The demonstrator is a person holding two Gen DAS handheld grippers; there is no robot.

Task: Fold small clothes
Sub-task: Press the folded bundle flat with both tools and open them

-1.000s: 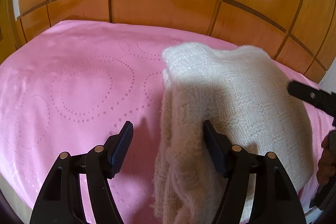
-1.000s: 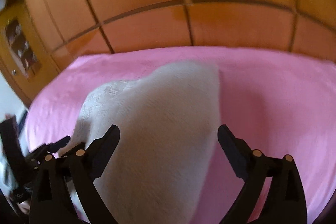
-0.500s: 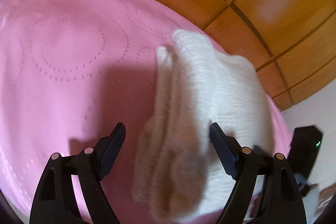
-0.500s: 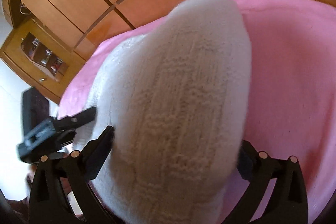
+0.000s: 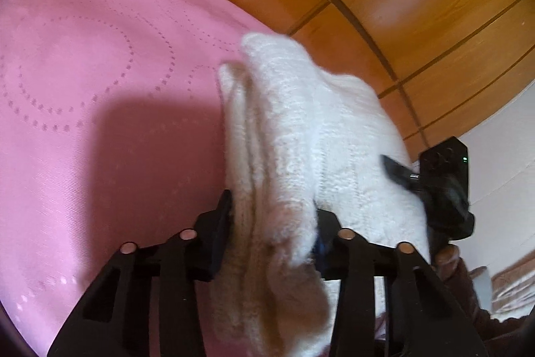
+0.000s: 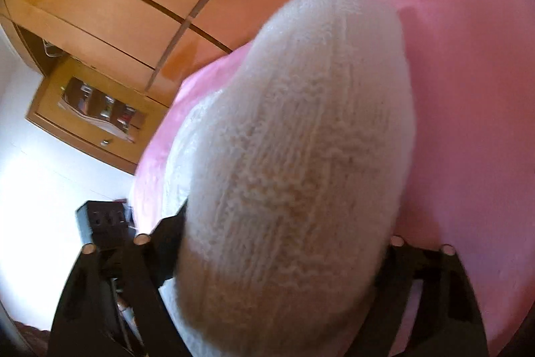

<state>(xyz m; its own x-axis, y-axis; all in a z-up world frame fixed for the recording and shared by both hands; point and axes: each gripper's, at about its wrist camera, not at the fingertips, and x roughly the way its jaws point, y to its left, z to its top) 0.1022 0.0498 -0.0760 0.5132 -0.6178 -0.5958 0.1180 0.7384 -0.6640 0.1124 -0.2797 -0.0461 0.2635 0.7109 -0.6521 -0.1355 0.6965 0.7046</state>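
A white knit garment (image 5: 301, 129) lies folded in thick layers on the pink bedspread (image 5: 100, 72). My left gripper (image 5: 271, 230) is closing, and its pads press the stacked layers at the garment's near left edge. In the right wrist view the knit (image 6: 301, 139) bulges up and fills the gap of my right gripper (image 6: 281, 243), whose jaws are also closing on it. The right gripper's left finger (image 6: 170, 240) touches the knit; the other fingertip is hidden behind it. From the left wrist view the right gripper (image 5: 434, 183) sits at the garment's right edge, held by a hand (image 5: 448, 256).
Orange wooden wardrobe panels (image 5: 401, 5) stand just behind the bed. A small wooden wall cabinet (image 6: 90, 119) hangs on the white wall to the left. Bare pink bedspread (image 6: 468, 89) stretches right of the garment.
Both grippers tipped downward and sank toward the garment's near edge. Their jaws, wide apart before, have narrowed around the knit layers, which now bunch up between the fingers.
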